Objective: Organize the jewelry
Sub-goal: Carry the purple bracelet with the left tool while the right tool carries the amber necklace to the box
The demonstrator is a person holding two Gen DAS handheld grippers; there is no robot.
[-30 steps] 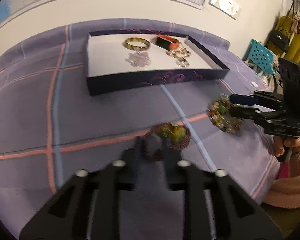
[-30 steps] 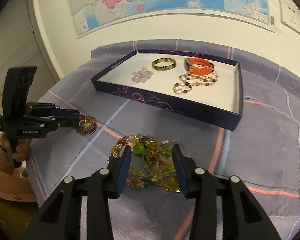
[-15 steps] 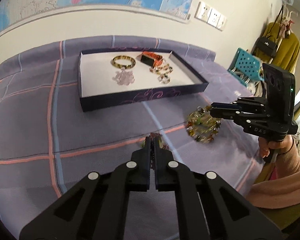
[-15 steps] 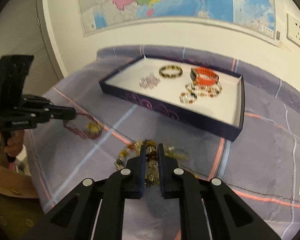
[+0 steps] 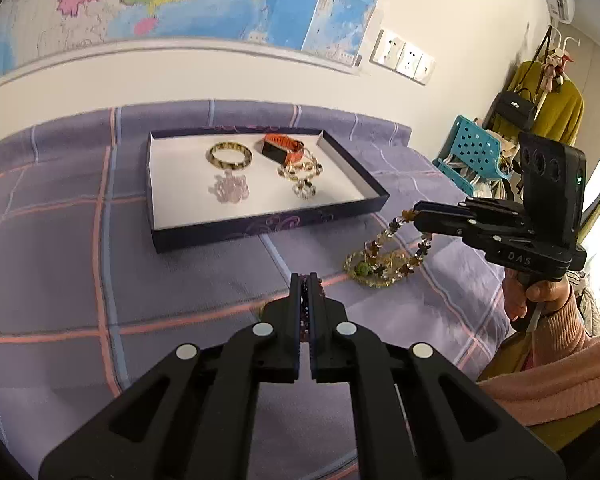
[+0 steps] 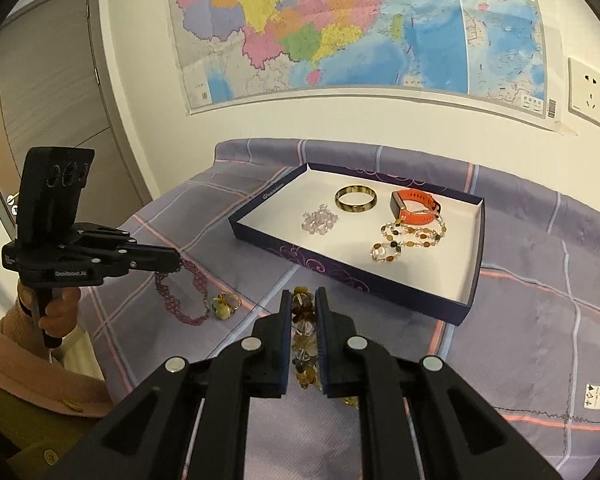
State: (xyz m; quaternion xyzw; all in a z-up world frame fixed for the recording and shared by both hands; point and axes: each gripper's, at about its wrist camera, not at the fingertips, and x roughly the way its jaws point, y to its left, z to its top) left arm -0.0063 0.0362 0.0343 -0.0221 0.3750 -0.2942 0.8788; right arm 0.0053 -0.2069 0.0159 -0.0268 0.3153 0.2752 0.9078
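My left gripper is shut on a thin purple bead necklace, which hangs from its tips with a green-and-gold pendant still on the bedspread. My right gripper is shut on an amber bead necklace; its upper loop hangs in the air and the lower end lies coiled on the cloth. Beyond both stands a dark purple tray with a white floor. It holds a gold bangle, an orange watch, a mixed bead bracelet and a clear crystal bracelet.
A purple checked bedspread covers the surface up to the wall with a map. A teal chair and a rack with a yellow coat stand to the right; a grey door is at the left. A pink sleeve is near.
Both grippers closed on their necklaces and rose. The purple necklace and the amber necklace now hang partly lifted off the bedspread; the tray looks farther below.
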